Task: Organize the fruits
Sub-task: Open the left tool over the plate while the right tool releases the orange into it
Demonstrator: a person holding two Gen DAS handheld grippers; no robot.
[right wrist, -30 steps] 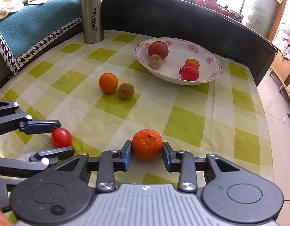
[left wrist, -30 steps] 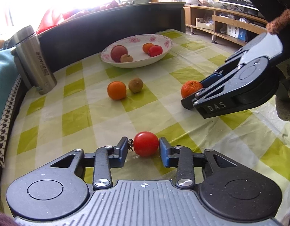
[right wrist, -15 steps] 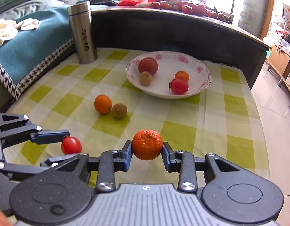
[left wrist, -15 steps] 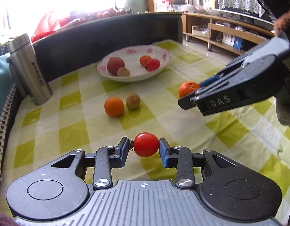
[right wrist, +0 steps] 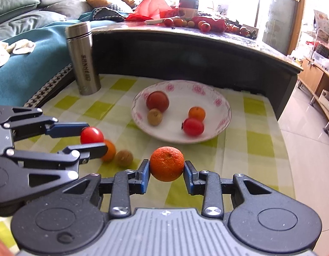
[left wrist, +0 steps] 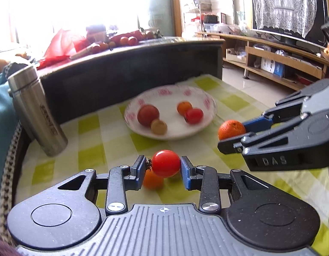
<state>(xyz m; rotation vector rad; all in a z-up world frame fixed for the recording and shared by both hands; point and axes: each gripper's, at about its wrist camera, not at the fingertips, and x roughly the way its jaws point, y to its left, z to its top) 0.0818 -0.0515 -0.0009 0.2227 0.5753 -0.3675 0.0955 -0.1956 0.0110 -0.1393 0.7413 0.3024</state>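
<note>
Both tongs have risen off the desk and moved toward the white bowl. The left tongs have carried the red tomato up from the checked cloth, so that it now hangs above the loose orange and brown fruit. The right tongs have likewise lifted the tangerine clear of the cloth and brought it nearer the bowl's rim.

A steel flask stands upright on the green-checked cloth, beside what looks like a teal blanket.
</note>
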